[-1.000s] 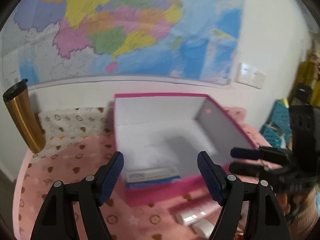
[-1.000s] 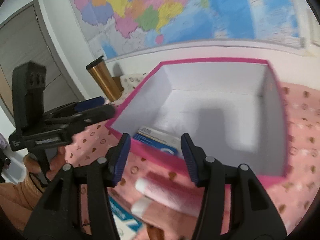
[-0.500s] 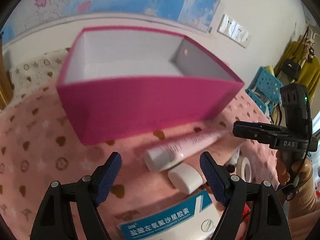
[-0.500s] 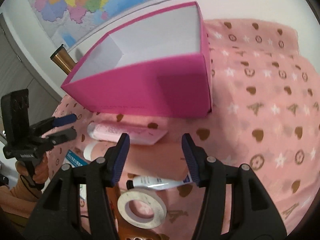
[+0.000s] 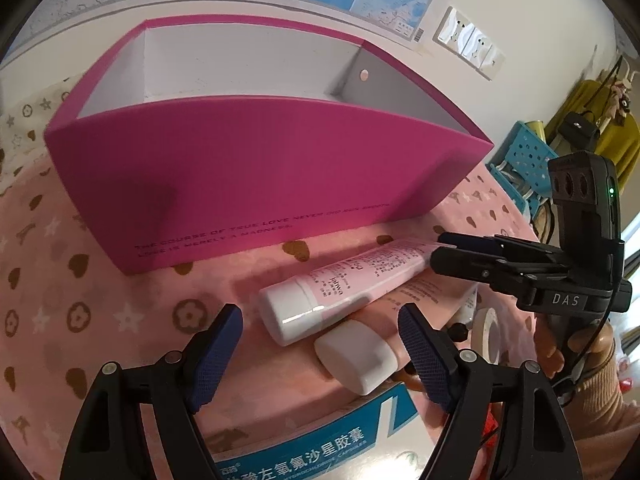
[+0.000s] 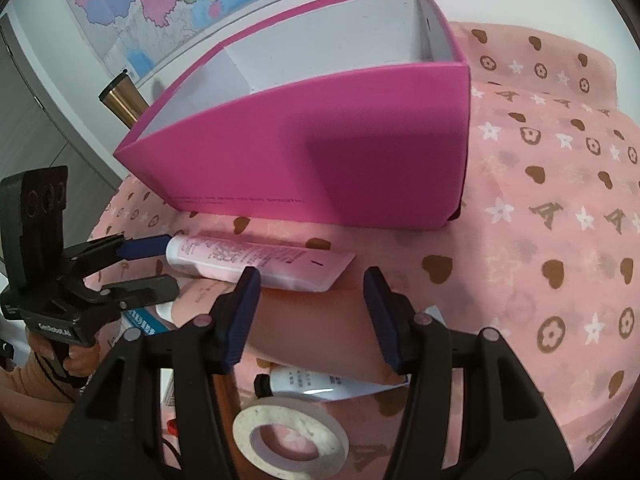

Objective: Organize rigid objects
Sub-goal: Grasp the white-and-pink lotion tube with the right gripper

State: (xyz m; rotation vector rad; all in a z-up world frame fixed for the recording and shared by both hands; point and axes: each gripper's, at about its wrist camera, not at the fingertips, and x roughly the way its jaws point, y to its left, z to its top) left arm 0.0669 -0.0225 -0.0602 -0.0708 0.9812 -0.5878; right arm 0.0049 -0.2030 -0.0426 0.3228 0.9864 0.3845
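Left wrist view: the left gripper [image 5: 320, 340], jaws spread and empty, hovers over the capped end of a pink tube [image 5: 344, 288] that lies on the pink cloth [image 5: 60, 280] just in front of the magenta box [image 5: 248, 168]. A second, peach tube with a white cap [image 5: 354, 354] lies against the pink tube's near side, partly on a blue-and-white medicine carton [image 5: 312, 452]. The right gripper [image 6: 312, 312], also spread and empty, faces the pink tube's flat crimped end from the opposite side; a tape roll [image 6: 290, 436] and a small bottle [image 6: 304, 384] lie nearer to it, farther from the box. Risks, as judged: closing on the rounded cap may squirt the tube sideways into the box wall; the jaws may also catch the neighbouring peach tube, since the two touch; both grippers converging on one tube could collide.
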